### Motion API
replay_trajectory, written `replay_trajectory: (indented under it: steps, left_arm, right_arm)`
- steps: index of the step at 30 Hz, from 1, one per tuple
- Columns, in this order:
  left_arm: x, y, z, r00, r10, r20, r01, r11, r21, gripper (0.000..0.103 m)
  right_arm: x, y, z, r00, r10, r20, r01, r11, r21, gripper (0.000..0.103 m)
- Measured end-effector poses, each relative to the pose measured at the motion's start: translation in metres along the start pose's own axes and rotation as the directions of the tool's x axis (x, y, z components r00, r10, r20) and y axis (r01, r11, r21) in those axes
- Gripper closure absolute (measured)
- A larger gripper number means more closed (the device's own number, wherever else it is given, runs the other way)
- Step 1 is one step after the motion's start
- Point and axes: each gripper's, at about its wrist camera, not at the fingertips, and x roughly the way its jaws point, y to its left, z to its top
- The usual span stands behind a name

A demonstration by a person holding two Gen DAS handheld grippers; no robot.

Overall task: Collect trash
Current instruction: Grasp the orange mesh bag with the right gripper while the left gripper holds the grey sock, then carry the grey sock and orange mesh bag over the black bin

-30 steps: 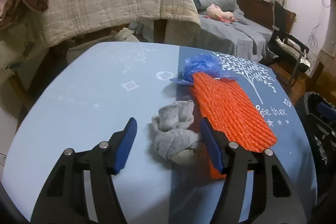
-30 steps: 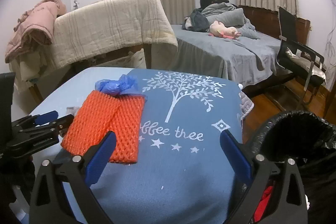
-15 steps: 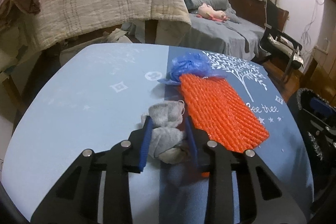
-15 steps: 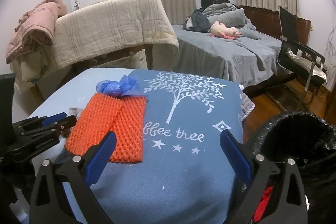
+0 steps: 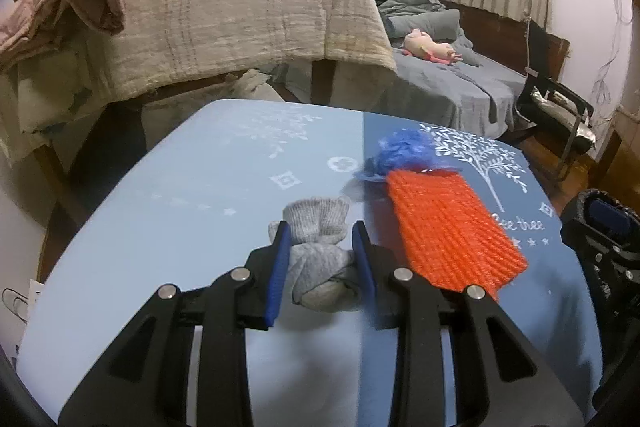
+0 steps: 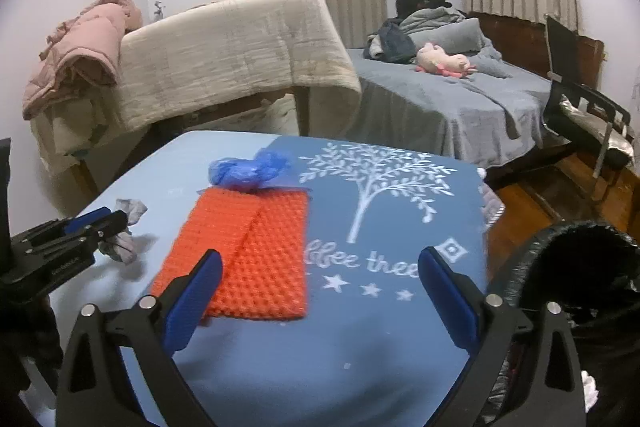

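Observation:
A crumpled grey sock point(image 5: 320, 259) is pinched between the blue pads of my left gripper point(image 5: 320, 239), lifted a little off the blue tablecloth point(image 5: 192, 227). From the right wrist view the same sock point(image 6: 124, 243) hangs at the left gripper point(image 6: 116, 223). An orange foam net point(image 6: 248, 255) lies flat in the middle of the table, also orange foam net point(image 5: 452, 231), with a crumpled blue plastic bag point(image 6: 248, 169) at its far end. My right gripper point(image 6: 320, 275) stands open above the near edge of the table with nothing between its fingers.
A black-lined trash bin point(image 6: 580, 291) stands at the right of the table. Behind are a chair draped with a beige blanket point(image 6: 232, 55), a pink jacket point(image 6: 84, 43), a grey bed point(image 6: 452, 99) and a black folding chair point(image 6: 580, 115).
My left gripper closed on the grey sock and raised it slightly off the cloth. The right gripper stayed nearly still.

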Motion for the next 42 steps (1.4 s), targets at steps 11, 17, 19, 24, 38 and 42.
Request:
replay_trajectory:
  steps: [11,17,19,24,38,42]
  left_arm:
    - [-0.003,0.024,-0.004,0.999,0.043,0.001,-0.043,0.999,-0.005,0.073]
    - [-0.002,0.034,-0.007,0.999,0.05,-0.008,-0.051,0.999,-0.017,0.073]
    - [-0.002,0.035,-0.009,0.999,0.05,-0.008,-0.05,0.999,-0.019,0.073]
    - [-0.003,0.035,-0.011,0.999,0.045,-0.008,-0.046,0.999,-0.025,0.073]
    - [-0.022,0.028,-0.004,0.999,0.041,0.031,-0.04,0.999,-0.022,0.073]
    - [-0.029,0.02,-0.003,0.999,0.03,0.041,-0.029,0.999,-0.017,0.073]
  right_arm:
    - [0.03,0.053,-0.002,0.992,0.107,-0.07,-0.109,0.993,-0.035,0.033]
    - [0.047,0.06,-0.01,0.983,0.124,-0.137,-0.129,0.991,-0.026,0.05]
    - [0.05,0.06,-0.013,0.98,0.129,-0.154,-0.134,0.991,-0.023,0.056]
    - [0.052,0.067,-0.015,0.97,0.163,-0.183,-0.172,0.984,-0.037,0.078]
    - [0.024,0.07,-0.003,0.962,0.227,-0.15,-0.238,0.97,-0.053,0.091]
    - [0.009,0.066,0.003,0.967,0.223,-0.124,-0.232,0.971,-0.064,0.091]
